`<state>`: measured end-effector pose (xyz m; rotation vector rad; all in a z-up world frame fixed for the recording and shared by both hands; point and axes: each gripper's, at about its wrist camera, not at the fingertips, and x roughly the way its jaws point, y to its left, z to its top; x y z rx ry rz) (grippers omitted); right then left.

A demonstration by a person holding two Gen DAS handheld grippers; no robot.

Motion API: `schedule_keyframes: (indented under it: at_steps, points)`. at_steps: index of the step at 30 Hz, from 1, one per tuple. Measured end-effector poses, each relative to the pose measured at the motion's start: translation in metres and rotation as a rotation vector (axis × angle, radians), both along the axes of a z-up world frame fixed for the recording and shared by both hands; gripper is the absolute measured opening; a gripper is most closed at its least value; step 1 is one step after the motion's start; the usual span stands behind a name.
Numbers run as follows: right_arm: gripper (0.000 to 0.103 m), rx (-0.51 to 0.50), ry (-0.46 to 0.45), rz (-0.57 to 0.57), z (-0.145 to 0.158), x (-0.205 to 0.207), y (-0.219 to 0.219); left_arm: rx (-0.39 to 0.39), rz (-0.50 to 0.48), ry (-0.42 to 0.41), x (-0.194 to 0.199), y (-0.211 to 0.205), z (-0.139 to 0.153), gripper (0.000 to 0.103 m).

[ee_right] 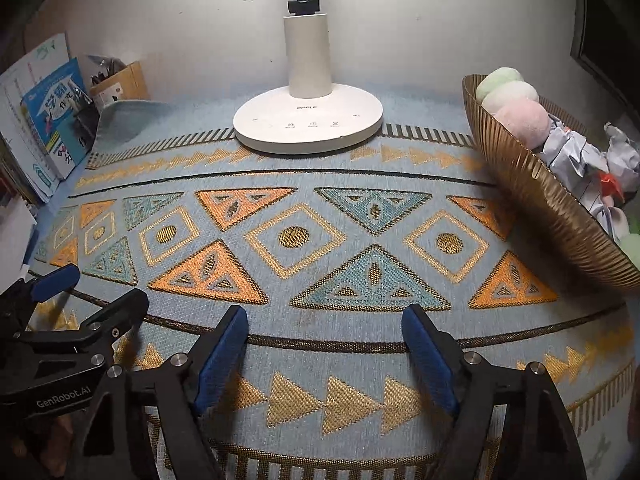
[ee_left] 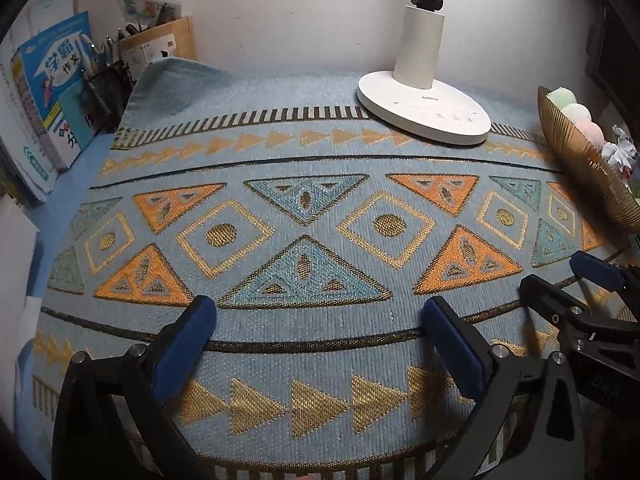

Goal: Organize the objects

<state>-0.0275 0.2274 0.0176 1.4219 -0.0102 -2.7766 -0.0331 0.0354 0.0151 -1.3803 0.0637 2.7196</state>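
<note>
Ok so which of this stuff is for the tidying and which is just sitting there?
Likely for the job: bowl, soft balls, crumpled paper.

Just there: lamp, books, pen holder, mat.

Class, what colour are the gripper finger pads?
Blue pads, on black fingers; clearest in the right wrist view.

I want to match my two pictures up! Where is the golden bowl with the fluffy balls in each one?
Left wrist view: the golden bowl is at the far right edge, partly cut off.
Right wrist view: the golden bowl fills the right side, bigger and closer.
Shared landmark: the white lamp base, standing on the patterned mat to the bowl's left in both.
</note>
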Motion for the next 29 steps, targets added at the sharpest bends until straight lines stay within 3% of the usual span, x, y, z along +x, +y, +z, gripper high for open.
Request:
schedule_keyframes:
  at_steps: [2, 6, 12, 29]
  points:
    - [0.079, 0.032, 0.0, 0.004, -0.001, -0.001, -0.006, 0.0, -0.001, 0.0, 0.0, -0.001, 0.001, 0.103]
    - [0.093, 0.021, -0.018, -0.014, -0.008, -0.004, -0.003, 0.001, 0.0, -0.001, 0.001, -0.001, 0.001, 0.103]
    - [0.103, 0.016, -0.036, -0.041, -0.01, -0.007, 0.001, 0.007, 0.001, -0.001, 0.002, 0.0, -0.001, 0.103]
    - [0.103, 0.014, -0.038, -0.043, -0.012, -0.007, 0.002, 0.005, 0.001, -0.001, 0.002, -0.001, 0.0, 0.103]
